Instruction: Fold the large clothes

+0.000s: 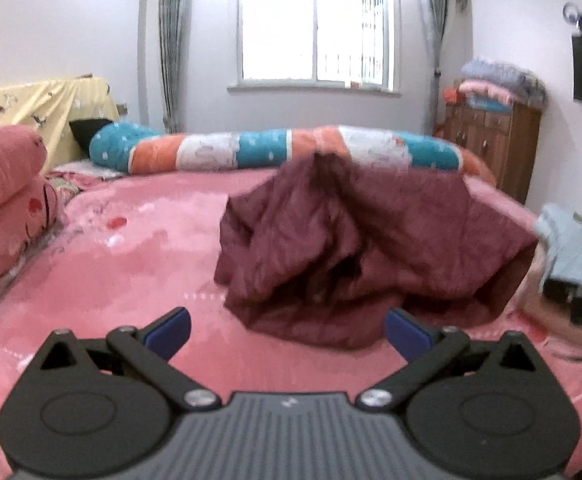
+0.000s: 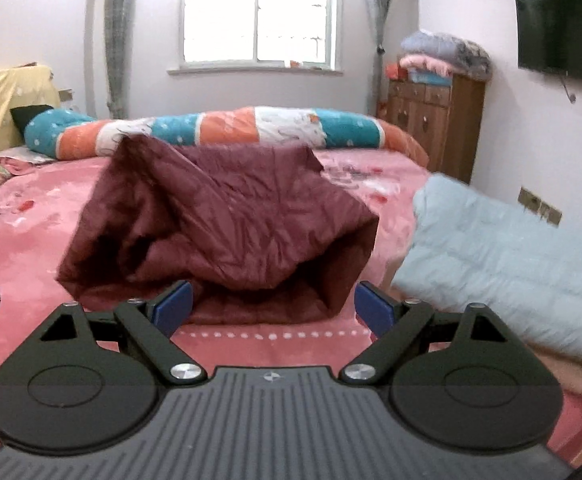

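Pink bed (image 2: 31, 240), crumpled maroon garment (image 2: 219, 224), empty tongs (image 2: 273, 308)

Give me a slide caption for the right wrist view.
Open right gripper facing a crumpled maroon jacket on a pink bed, light blue quilt alongside.

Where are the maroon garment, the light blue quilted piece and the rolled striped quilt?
maroon garment (image 2: 227, 224), right wrist view, its crumpled middle.
light blue quilted piece (image 2: 503, 256), right wrist view, its upper surface.
rolled striped quilt (image 1: 211, 152), left wrist view, a white band.
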The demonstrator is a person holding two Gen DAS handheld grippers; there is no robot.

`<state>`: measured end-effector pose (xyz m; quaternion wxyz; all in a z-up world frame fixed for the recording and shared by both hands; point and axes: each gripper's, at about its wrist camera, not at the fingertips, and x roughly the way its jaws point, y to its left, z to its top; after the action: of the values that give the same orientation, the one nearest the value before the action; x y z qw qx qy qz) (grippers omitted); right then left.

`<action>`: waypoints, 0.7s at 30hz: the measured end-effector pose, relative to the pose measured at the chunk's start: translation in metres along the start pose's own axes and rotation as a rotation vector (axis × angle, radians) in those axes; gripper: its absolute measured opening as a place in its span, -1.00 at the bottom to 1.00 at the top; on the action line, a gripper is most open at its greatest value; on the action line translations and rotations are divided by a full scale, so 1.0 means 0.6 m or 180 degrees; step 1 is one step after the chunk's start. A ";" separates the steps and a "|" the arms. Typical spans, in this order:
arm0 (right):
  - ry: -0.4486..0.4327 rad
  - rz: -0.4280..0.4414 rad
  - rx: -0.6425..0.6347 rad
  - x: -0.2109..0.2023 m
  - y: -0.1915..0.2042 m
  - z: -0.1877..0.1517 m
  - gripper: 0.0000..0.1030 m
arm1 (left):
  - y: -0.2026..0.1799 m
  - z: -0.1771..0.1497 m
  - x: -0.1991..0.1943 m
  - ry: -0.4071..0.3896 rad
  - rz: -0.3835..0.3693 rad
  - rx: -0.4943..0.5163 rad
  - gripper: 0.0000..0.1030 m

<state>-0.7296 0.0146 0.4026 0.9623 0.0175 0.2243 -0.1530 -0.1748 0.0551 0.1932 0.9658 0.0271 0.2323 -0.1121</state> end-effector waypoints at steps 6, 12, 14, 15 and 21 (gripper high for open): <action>-0.0088 0.0052 -0.0097 -0.042 0.032 0.027 1.00 | 0.013 0.034 -0.058 -0.0179 0.0040 -0.0014 0.99; -0.0234 0.0034 -0.0036 -0.089 0.041 0.051 1.00 | 0.014 0.040 -0.100 -0.0378 0.0131 0.0033 0.99; -0.0307 0.0028 -0.0016 -0.104 0.042 0.057 1.00 | 0.015 0.042 -0.112 -0.0453 0.0149 0.0045 0.99; -0.0343 0.0035 -0.0003 -0.113 0.042 0.057 1.00 | 0.017 0.041 -0.118 -0.0477 0.0154 0.0051 0.99; -0.0490 0.0070 0.0072 -0.149 0.046 0.064 1.00 | 0.018 0.041 -0.133 -0.0524 0.0132 0.0050 0.99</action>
<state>-0.7809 0.0623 0.4752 0.9780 0.0191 0.1477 -0.1459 -0.2308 0.0794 0.2513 0.9835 0.0302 0.1506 -0.0957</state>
